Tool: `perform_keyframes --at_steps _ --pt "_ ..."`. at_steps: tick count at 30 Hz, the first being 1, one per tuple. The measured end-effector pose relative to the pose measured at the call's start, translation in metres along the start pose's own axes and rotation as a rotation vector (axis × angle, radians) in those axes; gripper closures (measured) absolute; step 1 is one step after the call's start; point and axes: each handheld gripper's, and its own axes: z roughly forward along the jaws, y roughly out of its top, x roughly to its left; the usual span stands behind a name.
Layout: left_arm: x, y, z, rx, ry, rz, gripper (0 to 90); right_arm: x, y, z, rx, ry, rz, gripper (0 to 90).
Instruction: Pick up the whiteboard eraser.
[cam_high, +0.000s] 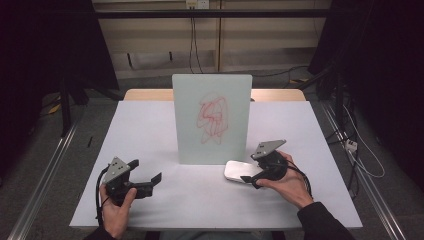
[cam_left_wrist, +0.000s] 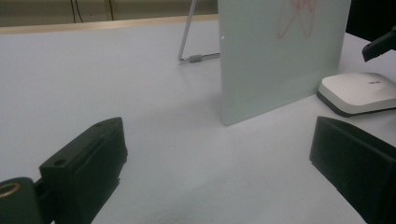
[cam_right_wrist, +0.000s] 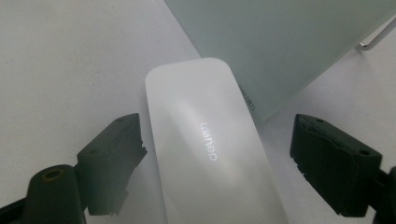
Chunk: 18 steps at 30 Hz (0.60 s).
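A frosted glass drawing board (cam_high: 212, 120) stands upright mid-table with a red scribble (cam_high: 214, 119) on it. At its foot, to the right, a white "deli" eraser (cam_high: 236, 171) lies flat. My right gripper (cam_high: 252, 179) is open around the eraser's near end. In the right gripper view the eraser (cam_right_wrist: 205, 140) runs between the two jaws, a small gap showing at each side, and the board (cam_right_wrist: 280, 42) rises behind. My left gripper (cam_high: 146, 171) rests at the front left, open with nothing between its jaws. Its own view shows the board (cam_left_wrist: 280, 56) and eraser (cam_left_wrist: 359, 91) ahead.
The table top (cam_high: 150, 130) is covered in white, with a wooden edge (cam_high: 145, 94) at the back. A metal stand leg (cam_left_wrist: 187, 37) props the board from behind. Cables lie on the floor to the right (cam_high: 350, 145). Dark frames stand at both sides.
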Motion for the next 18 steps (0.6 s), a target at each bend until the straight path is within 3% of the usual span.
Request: perform_keyframes --at_steps 12,14,18 --pt "0.0 0.0 0.0 0.004 -0.001 0.002 3.7 -0.004 0.006 0.014 0.096 0.046 -0.067 22.5" --pt "0.0 0.0 0.0 0.004 -0.002 0.002 3.7 -0.004 0.006 0.02 0.126 0.072 -0.079 23.7" --pt "0.0 0.0 0.0 0.004 -0.002 0.002 3.7 -0.004 0.006 0.024 0.151 0.073 -0.093 26.8"
